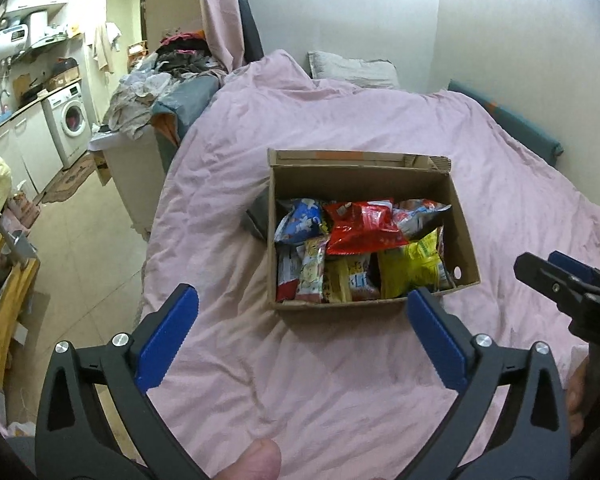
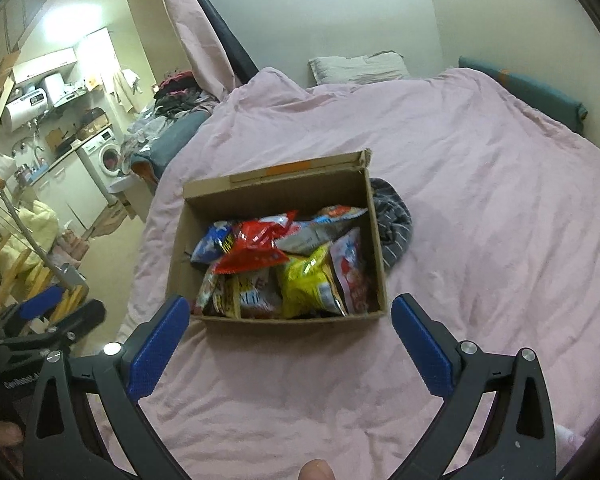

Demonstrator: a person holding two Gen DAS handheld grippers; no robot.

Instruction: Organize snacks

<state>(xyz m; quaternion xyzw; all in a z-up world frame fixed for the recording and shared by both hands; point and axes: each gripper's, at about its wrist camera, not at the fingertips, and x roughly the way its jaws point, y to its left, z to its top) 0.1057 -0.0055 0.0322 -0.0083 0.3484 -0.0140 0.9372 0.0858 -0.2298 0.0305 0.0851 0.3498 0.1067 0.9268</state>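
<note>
An open cardboard box (image 1: 466, 248) stands on the pink bed cover and also shows in the right wrist view (image 2: 178, 236). It holds several snack packets: a red one (image 1: 362, 226) (image 2: 256, 250), a yellow one (image 1: 414, 266) (image 2: 304, 282) and a blue one (image 1: 302, 220) (image 2: 212, 240). My left gripper (image 1: 302, 300) is open and empty, just short of the box's near wall. My right gripper (image 2: 290, 312) is open and empty, also at the near wall. The right gripper shows at the right edge of the left wrist view (image 1: 540, 270).
A dark grey striped cloth (image 2: 394, 230) lies against the box's far side. The pink bed cover (image 1: 300, 380) spreads all around. A pillow (image 1: 352, 70) lies at the wall. A heap of clothes (image 1: 160, 88) and a kitchen with a washing machine (image 1: 70, 120) are on the left.
</note>
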